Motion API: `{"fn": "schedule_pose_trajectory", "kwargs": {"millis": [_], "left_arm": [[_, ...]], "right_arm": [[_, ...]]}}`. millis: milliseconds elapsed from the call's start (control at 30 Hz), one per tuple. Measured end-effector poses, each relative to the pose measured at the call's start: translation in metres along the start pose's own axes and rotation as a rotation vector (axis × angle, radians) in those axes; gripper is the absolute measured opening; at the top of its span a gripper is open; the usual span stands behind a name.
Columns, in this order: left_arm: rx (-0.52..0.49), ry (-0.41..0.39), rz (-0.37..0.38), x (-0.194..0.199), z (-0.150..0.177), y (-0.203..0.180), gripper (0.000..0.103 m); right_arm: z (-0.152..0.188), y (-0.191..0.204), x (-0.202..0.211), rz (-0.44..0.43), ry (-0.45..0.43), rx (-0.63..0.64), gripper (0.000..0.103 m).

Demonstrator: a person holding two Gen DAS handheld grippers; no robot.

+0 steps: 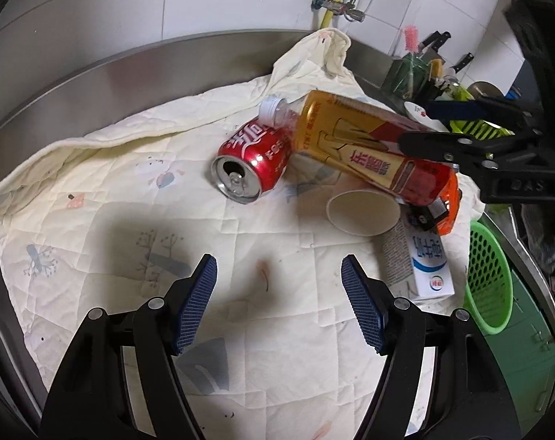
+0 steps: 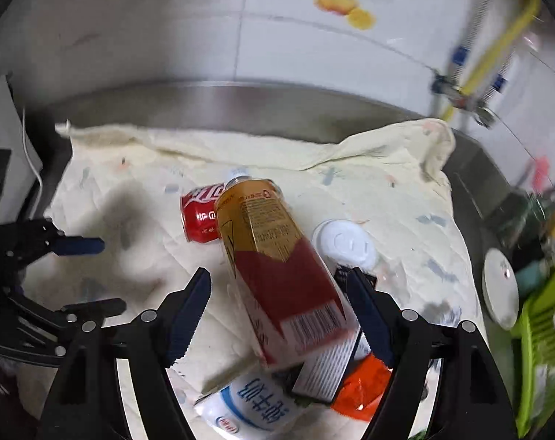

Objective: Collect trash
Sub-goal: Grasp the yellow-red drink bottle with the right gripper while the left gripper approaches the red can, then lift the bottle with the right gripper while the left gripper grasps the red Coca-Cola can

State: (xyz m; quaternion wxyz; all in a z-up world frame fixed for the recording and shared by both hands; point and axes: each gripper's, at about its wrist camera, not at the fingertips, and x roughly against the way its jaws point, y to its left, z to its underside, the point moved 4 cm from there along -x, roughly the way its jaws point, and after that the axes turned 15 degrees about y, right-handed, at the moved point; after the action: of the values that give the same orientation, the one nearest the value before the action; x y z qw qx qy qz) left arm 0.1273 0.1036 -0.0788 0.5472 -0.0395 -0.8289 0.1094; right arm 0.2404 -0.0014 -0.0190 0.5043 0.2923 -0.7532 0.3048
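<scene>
bottle: one, gold-and-red label, white cap, bottle (image 2: pixel 277 267) tilted, cap end over the can, base end towards the right gripper
can: one red can (image 1: pixel 251 163) on its side, opened top facing the left camera, touching the bottle's neck end
cup: one paper cup (image 1: pixel 363 212) on its side, mouth to the left camera, under the bottle's low end
carton: one white-and-blue milk carton (image 1: pixel 420 260) flat on the cloth, just beside the cup
wrapper: one orange wrapper (image 2: pixel 361 388) plus a dark barcoded pack, jammed below the bottle; blurred, can't tell what the pack is
basket: one green basket (image 1: pixel 490 278) off the cloth's right edge
cloth: one pale quilted cloth (image 1: pixel 131 220), rumpled along the back against the steel rim (image 1: pixel 94 84)
open room: left and near half of the cloth bare; all trash bunched centre-right
left gripper: left gripper (image 1: pixel 279 302) holds nothing, fingers parted over bare cloth; can ahead and apart, carton near its right finger
right gripper: right gripper (image 2: pixel 281 304) straddles the bottle's lower body, right finger against it, left finger shows a gap; looks carried, grip not certain
</scene>
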Motion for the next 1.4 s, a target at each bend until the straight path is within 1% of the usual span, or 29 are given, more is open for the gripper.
{"fn": "schedule_pose_trajectory", "kwargs": {"millis": [133, 333, 400, 567, 633, 733, 867, 1000, 1067, 1167, 1233, 1400], "left_arm": [[0.014, 0.007, 0.001, -0.004, 0.0, 0.007, 0.07], [0.013, 0.009, -0.005, -0.007, -0.008, 0.014, 0.07], [0.003, 0.008, -0.018, -0.009, -0.015, 0.015, 0.07], [-0.017, 0.008, -0.041, -0.011, -0.027, 0.017, 0.07], [-0.027, 0.015, -0.049, -0.013, -0.032, 0.019, 0.07], [-0.034, 0.022, -0.066, -0.017, -0.038, 0.022, 0.07], [-0.043, 0.023, -0.082, -0.019, -0.045, 0.025, 0.07], [-0.062, 0.011, -0.093, -0.018, -0.06, 0.024, 0.07], [-0.076, 0.005, -0.1, -0.018, -0.068, 0.022, 0.07], [-0.104, -0.011, -0.101, -0.018, -0.081, 0.016, 0.075], [-0.123, -0.004, -0.092, -0.023, -0.088, 0.011, 0.076], [-0.171, 0.024, -0.113, -0.041, -0.105, -0.001, 0.076]], "right_arm": [[-0.015, 0.002, -0.022, -0.036, 0.093, 0.075, 0.074], [-0.025, 0.003, -0.036, -0.007, 0.153, 0.153, 0.075], [-0.028, 0.004, -0.042, -0.019, 0.176, 0.169, 0.075], [-0.033, 0.005, -0.057, -0.018, 0.213, 0.2, 0.075], [-0.032, 0.008, -0.062, -0.048, 0.227, 0.209, 0.075], [-0.031, 0.011, -0.065, -0.044, 0.226, 0.211, 0.069], [-0.029, 0.008, -0.059, -0.072, 0.191, 0.168, 0.069], [-0.024, 0.002, -0.042, -0.097, 0.138, 0.111, 0.068], [-0.019, -0.001, -0.034, -0.089, 0.115, 0.09, 0.068], [-0.006, -0.008, -0.022, -0.092, 0.089, 0.041, 0.068], [0.003, -0.011, -0.014, -0.101, 0.074, 0.017, 0.068], [0.023, -0.022, -0.005, -0.105, 0.054, -0.054, 0.068]]}}
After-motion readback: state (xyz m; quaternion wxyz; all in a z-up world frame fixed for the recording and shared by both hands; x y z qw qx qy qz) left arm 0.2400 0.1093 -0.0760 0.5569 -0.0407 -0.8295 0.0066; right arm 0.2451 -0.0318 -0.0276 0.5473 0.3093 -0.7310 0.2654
